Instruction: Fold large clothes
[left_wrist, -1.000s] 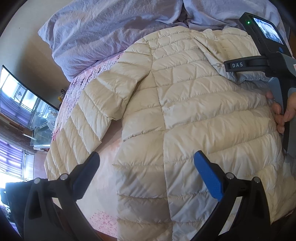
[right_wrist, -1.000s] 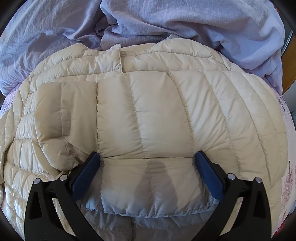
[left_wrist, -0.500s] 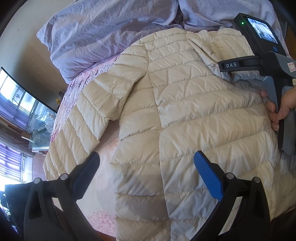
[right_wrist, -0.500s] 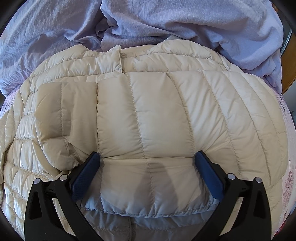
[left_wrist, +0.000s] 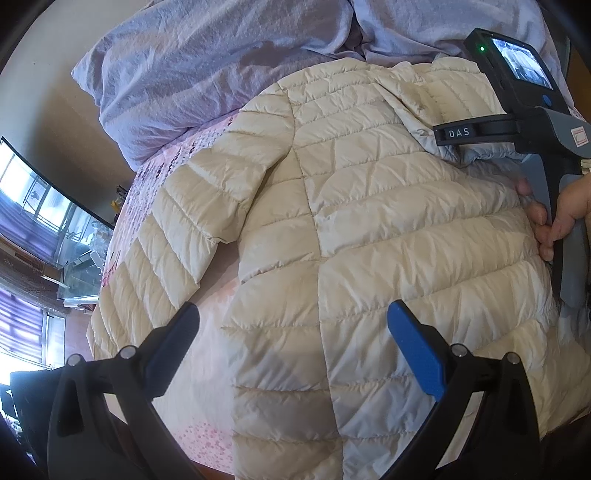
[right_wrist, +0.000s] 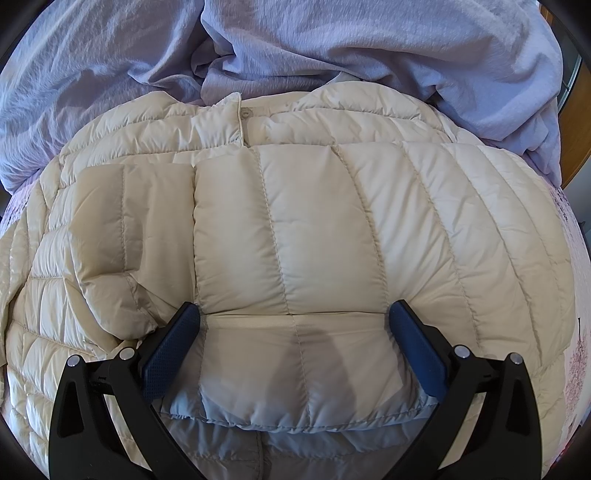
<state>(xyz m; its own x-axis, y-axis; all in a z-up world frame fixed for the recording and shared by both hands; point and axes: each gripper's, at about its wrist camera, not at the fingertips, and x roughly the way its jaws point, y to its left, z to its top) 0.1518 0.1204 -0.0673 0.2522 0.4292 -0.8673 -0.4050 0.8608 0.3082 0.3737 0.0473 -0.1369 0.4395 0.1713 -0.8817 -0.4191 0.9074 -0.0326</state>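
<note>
- Lying spread on the bed (left_wrist: 207, 321), the cream quilted jacket (left_wrist: 369, 229) fills most of both views, its collar end toward the far lilac duvet (left_wrist: 207, 62).
- One sleeve (left_wrist: 177, 236) runs down the jacket's left side over the pink floral sheet in the left wrist view.
- The other sleeve (right_wrist: 306, 236) is folded across the body in the right wrist view, its cuff end nearest the camera.
- The left gripper (left_wrist: 293, 325) hovers over the near hem with its jaws wide apart, holding nothing.
- The right gripper (right_wrist: 295, 332) is spread wide too, the folded sleeve lying between its blue pads (right_wrist: 417, 350); whether the pads touch the fabric cannot be told.
- In the left wrist view a hand (left_wrist: 557, 218) holds the right gripper's handle at the jacket's right edge.
- A dark screen (left_wrist: 48, 199) reflecting windows stands at far left.
</note>
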